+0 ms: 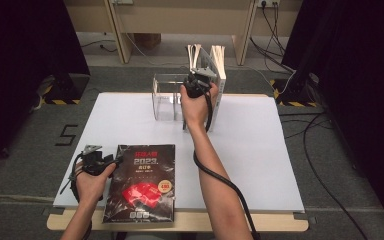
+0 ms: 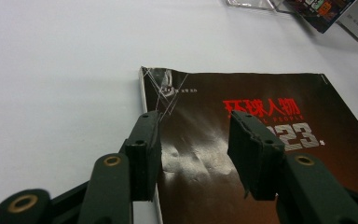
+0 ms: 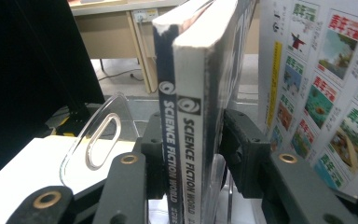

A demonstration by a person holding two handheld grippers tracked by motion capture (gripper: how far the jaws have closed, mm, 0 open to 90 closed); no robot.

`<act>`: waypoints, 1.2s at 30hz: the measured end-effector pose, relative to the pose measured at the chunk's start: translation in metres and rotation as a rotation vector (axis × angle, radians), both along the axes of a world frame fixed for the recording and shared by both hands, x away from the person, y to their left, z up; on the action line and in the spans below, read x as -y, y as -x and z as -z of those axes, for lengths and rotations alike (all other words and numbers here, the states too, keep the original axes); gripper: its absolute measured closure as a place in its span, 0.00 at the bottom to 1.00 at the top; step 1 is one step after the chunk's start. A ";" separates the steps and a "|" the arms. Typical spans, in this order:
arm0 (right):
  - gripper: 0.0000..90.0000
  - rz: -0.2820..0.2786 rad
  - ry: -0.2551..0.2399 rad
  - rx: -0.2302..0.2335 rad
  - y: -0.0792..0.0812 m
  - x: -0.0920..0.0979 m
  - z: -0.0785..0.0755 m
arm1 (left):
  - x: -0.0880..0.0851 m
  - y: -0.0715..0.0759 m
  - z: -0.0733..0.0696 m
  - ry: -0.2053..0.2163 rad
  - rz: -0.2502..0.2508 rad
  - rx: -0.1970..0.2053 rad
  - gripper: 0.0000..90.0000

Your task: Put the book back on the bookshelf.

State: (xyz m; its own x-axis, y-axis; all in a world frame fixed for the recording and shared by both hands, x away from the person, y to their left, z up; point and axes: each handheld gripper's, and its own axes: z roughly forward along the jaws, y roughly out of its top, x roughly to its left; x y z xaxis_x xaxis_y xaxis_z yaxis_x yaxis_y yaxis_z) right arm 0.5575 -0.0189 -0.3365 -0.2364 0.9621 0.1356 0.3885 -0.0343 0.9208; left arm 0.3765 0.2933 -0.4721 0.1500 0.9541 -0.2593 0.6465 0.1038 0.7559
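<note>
My right gripper point(image 3: 191, 149) straddles two Science Fiction World magazines point(image 3: 189, 140) standing upright in the clear acrylic rack point(image 1: 165, 95) at the tabletop's point(image 1: 260, 150) far edge; whether the pads press them, I cannot tell. A colourful magazine point(image 3: 317, 88) stands just beside. My left gripper point(image 2: 193, 154) hangs open over the spine edge of the dark magazine point(image 1: 142, 182) lying flat, near me.

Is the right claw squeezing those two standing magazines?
Cannot tell. In the right gripper view the two magazines stand between the right claw's jaws; the left jaw looks against a spine, but a sliver seems to show by the right jaw.
</note>
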 end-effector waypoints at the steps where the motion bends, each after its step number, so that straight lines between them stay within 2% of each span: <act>1: 0.71 0.007 -0.008 0.003 0.002 0.001 0.001 | -0.001 0.000 0.000 0.001 -0.001 -0.001 0.59; 4: 0.72 0.005 -0.017 0.018 0.005 0.004 0.003 | 0.000 -0.001 0.001 0.001 0.000 -0.003 0.59; 8: 0.72 0.000 -0.013 0.013 0.008 0.007 0.002 | 0.001 -0.001 0.002 0.000 0.004 -0.006 0.59; 15: 0.69 0.002 -0.032 0.024 0.007 0.012 -0.009 | 0.002 -0.001 0.001 0.004 0.007 -0.006 0.59; 17: 0.69 0.002 -0.039 0.015 0.006 0.012 -0.013 | 0.002 -0.001 0.001 0.002 0.008 -0.007 0.59; 19: 0.71 0.006 -0.016 0.011 0.003 0.012 -0.014 | 0.003 -0.001 0.001 0.005 0.011 -0.004 0.59; 25: 0.75 0.021 -0.006 -0.012 -0.002 0.011 -0.015 | 0.001 -0.001 0.001 0.006 0.005 -0.006 0.59; 30: 0.77 0.039 0.027 -0.045 -0.009 0.007 -0.017 | 0.003 -0.001 0.002 0.007 0.012 -0.008 0.59; 36: 0.78 0.048 0.026 -0.058 -0.013 0.005 -0.017 | 0.001 -0.001 0.002 0.009 0.010 -0.008 0.59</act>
